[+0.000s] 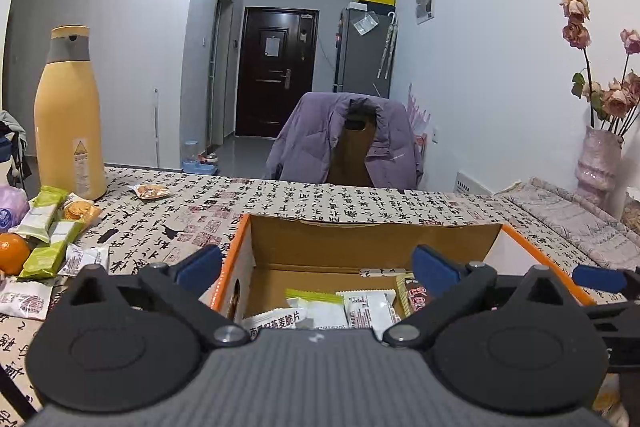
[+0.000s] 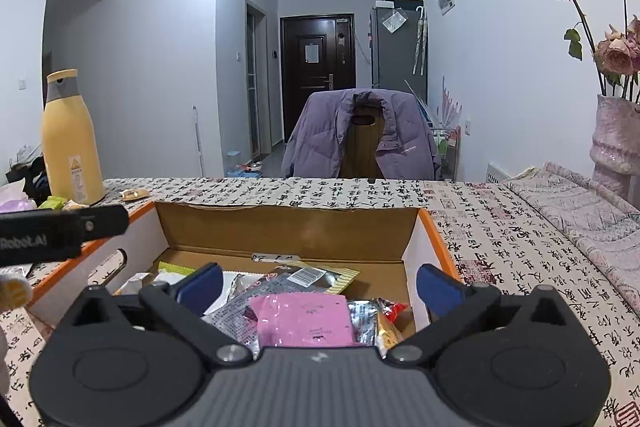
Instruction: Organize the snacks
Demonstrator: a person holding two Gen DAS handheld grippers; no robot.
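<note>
Our left gripper (image 1: 316,267) hangs with its two blue-padded fingers spread wide, released, with nothing between them, over the near left part of the cardboard box (image 1: 360,239). Our right gripper (image 2: 318,287) is likewise spread wide and grasps nothing, poised over the near right part of the same box (image 2: 280,227), with a pink packet (image 2: 304,319) lying loose below it among silver and dark wrappers.

The box is open-topped with an orange rim and sits near the front edge of the table (image 1: 320,199), which is covered in a calligraphy-print cloth. Under the left gripper we count about four packets in the box: a green-topped white one (image 1: 316,303), a white one with red print (image 1: 370,307), a white one with black characters (image 1: 276,323) and a brown bar (image 1: 416,299).

Toward the table's left edge lies a loose heap of snacks: three green bars (image 1: 46,227), one orange-wrapped biscuit pack (image 1: 78,211), two white sachets (image 1: 84,259) and one orange fruit (image 1: 12,253). One clear nut packet (image 1: 150,191) lies apart, nearer the far edge.

One yellow flask (image 1: 68,115) stands near the far left corner. One pink vase of dried roses (image 2: 616,135) stands at the right edge. Beyond the far edge, one chair carries a purple jacket (image 1: 344,139).
</note>
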